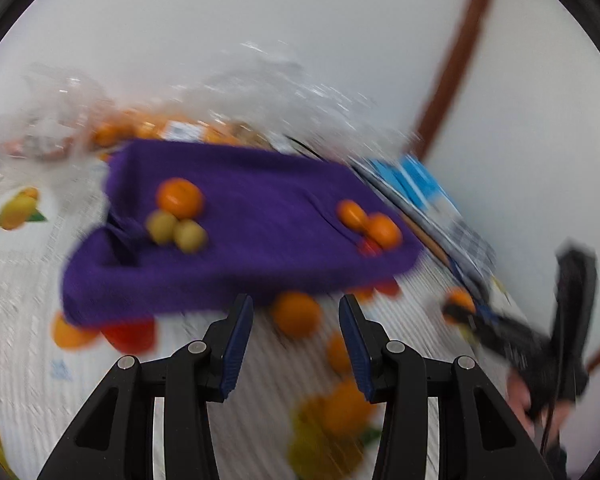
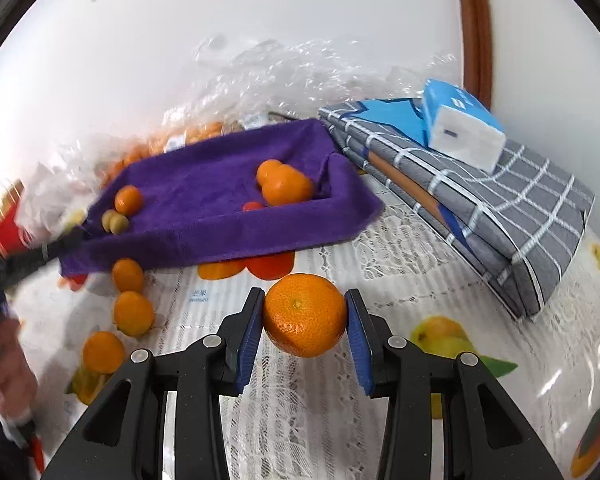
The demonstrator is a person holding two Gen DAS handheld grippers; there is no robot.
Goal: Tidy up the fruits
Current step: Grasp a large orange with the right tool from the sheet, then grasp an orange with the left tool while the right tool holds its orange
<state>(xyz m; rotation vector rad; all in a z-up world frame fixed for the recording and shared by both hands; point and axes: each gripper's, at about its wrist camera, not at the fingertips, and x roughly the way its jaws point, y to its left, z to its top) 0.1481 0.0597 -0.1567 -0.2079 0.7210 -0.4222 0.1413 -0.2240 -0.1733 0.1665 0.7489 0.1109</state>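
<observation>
A purple cloth-lined tray (image 1: pixel 260 276) (image 2: pixel 228 240) sits on the table and holds oranges (image 1: pixel 179 197) (image 2: pixel 286 186), two small yellow-green fruits (image 1: pixel 176 232) (image 2: pixel 114 220) and a small red fruit (image 2: pixel 252 206). My right gripper (image 2: pixel 305 322) is shut on an orange (image 2: pixel 305 320), held just in front of the tray; it also shows blurred at the right of the left wrist view (image 1: pixel 458 308). My left gripper (image 1: pixel 296 312) is open and empty, with a loose orange (image 1: pixel 296 314) on the table beyond its fingers. More loose oranges (image 2: pixel 134 312) lie left of the tray.
A fruit-print lace tablecloth (image 2: pixel 320 408) covers the table. Crinkled clear plastic bags (image 2: pixel 284 72) with more fruit lie behind the tray against the white wall. A folded grey checked cloth (image 2: pixel 500 216) with a blue tissue pack (image 2: pixel 460 124) lies at the right.
</observation>
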